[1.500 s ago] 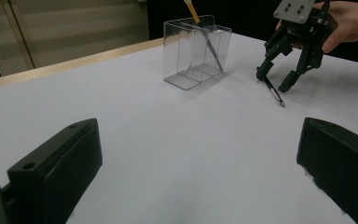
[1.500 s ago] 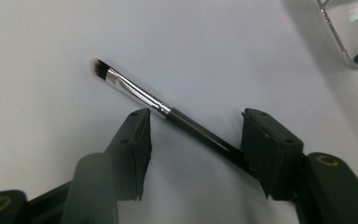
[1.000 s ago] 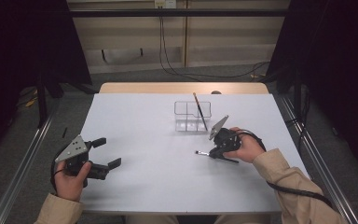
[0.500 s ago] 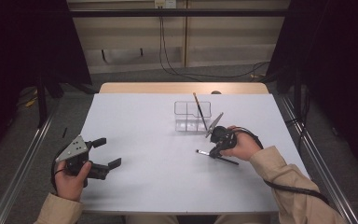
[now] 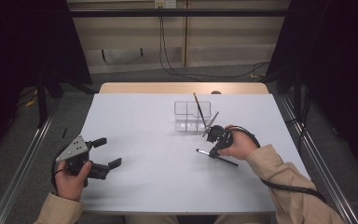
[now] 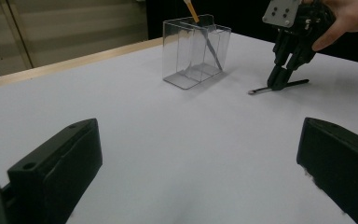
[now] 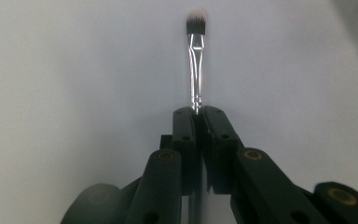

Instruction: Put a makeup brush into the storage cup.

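A thin makeup brush (image 5: 227, 161) with a silver ferrule lies on the white table (image 5: 158, 177), right of centre. My right gripper (image 5: 213, 152) points down at it and is shut on its handle just behind the ferrule. In the right gripper view the bristle tip (image 7: 196, 21) sticks out ahead of the closed right gripper (image 7: 199, 116). The left gripper view shows that right gripper (image 6: 279, 83) over the brush (image 6: 294, 84). My left gripper (image 5: 107, 152) rests near the front left with its jaws wide apart and nothing between them.
A clear two-part plastic holder (image 5: 192, 116) stands just behind the right hand, with a wooden-handled brush (image 5: 198, 109) leaning in it. A cable (image 5: 289, 189) trails from the right gripper along the sleeve. Metal rails run down both sides of the table.
The right gripper has tipped over toward the brush, its grey plate turning edge-on. The left gripper has stayed put.
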Motion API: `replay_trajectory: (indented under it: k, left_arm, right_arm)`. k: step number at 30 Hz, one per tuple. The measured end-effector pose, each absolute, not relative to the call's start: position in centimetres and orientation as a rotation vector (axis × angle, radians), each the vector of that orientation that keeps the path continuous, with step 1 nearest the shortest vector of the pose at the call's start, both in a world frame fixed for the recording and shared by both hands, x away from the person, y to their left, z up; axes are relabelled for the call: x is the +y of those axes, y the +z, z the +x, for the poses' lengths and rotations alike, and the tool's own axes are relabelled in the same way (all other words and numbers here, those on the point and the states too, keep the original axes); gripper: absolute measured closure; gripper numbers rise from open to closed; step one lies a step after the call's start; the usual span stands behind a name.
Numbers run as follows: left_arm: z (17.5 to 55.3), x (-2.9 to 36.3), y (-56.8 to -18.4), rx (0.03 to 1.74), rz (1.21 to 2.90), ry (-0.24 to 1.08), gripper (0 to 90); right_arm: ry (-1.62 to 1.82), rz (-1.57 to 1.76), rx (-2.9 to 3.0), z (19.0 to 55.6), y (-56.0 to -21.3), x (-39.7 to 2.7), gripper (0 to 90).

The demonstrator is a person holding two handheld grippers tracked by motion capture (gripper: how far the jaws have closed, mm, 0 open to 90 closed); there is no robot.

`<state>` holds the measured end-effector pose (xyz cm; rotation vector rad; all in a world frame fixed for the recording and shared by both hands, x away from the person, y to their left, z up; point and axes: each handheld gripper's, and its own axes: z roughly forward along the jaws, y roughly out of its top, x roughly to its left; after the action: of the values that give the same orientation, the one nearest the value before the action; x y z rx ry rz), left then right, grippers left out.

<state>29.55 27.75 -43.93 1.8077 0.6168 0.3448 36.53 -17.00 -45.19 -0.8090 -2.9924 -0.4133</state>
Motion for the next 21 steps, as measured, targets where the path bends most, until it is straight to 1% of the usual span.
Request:
replay_trajectory:
  k: [9, 21]
  left_arm:
    - [29.5, 27.8, -43.9, 0.618, 1.806, 0.347, 0.1]
    - [29.5, 27.8, -43.9, 0.621, 1.804, 0.349, 0.0]
  right_arm:
    - [-0.459, -0.891, -2.966, 36.3, -45.3, -17.2, 84.8]
    - [-0.603, -1.006, -2.923, 36.2, -44.8, -18.7, 84.8]
